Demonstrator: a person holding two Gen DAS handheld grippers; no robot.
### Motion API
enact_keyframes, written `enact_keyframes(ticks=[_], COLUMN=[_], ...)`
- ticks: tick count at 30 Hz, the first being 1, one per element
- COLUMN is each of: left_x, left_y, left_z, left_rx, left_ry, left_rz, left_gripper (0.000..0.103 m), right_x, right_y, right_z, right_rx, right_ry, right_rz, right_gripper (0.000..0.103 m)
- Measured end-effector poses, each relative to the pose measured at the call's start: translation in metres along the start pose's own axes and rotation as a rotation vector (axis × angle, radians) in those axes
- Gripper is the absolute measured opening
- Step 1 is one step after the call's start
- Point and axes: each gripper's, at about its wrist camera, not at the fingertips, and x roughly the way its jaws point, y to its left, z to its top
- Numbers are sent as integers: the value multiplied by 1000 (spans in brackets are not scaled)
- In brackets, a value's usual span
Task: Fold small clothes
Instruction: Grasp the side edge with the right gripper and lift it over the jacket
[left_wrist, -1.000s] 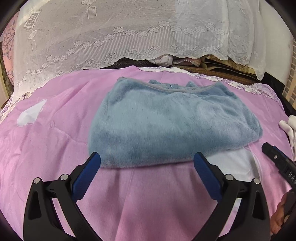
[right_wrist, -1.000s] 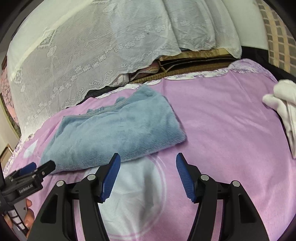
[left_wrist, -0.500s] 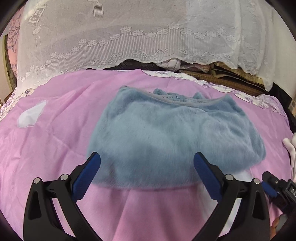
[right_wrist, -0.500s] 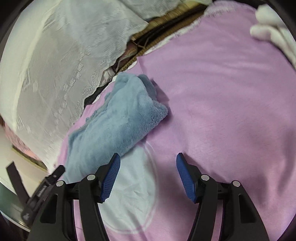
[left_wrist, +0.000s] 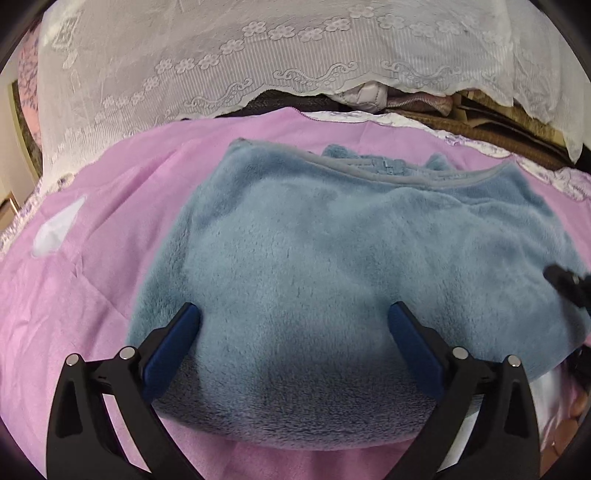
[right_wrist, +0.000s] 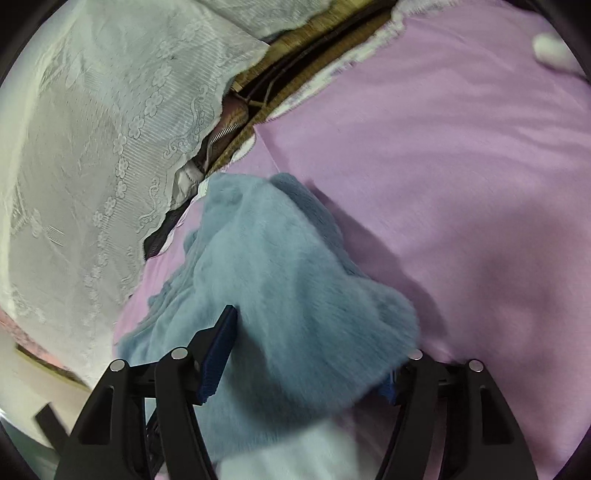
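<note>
While the blue fleece garment (left_wrist: 362, 280) lay folded on the pink bedsheet (left_wrist: 74, 295), both the left claw (left_wrist: 293, 325) and right claw (right_wrist: 314, 343) stood spread wide, straddling its near edge, gripping nothing.

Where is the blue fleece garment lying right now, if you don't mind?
The fleece garment lies on the pink sheet, before the lace curtain, between both open grippers' fingers.

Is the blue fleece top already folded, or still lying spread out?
Folded at least once, as far as shows: the blue fleece top lies as a thick doubled bundle on the pink sheet, trimmed hem on top, no sleeves spread out.
</note>
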Motion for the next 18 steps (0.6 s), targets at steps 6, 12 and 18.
enact_keyframes(ticks=[6,12,18], left_x=[0,-9,-26], left_y=[-1,9,28], left_z=[1,1,2], left_rx=[8,-11,-30], left_ry=[-4,-22,-51], left_rz=[6,-22,18], left_gripper=[99,99,99], right_x=[6,0,3], right_y=[3,2,-1], right_z=[2,3,6], right_rx=[-9,-30,-29], right_ry=[-13,-23,-6], right_rz=[38,65,75], right_gripper=[45,36,36])
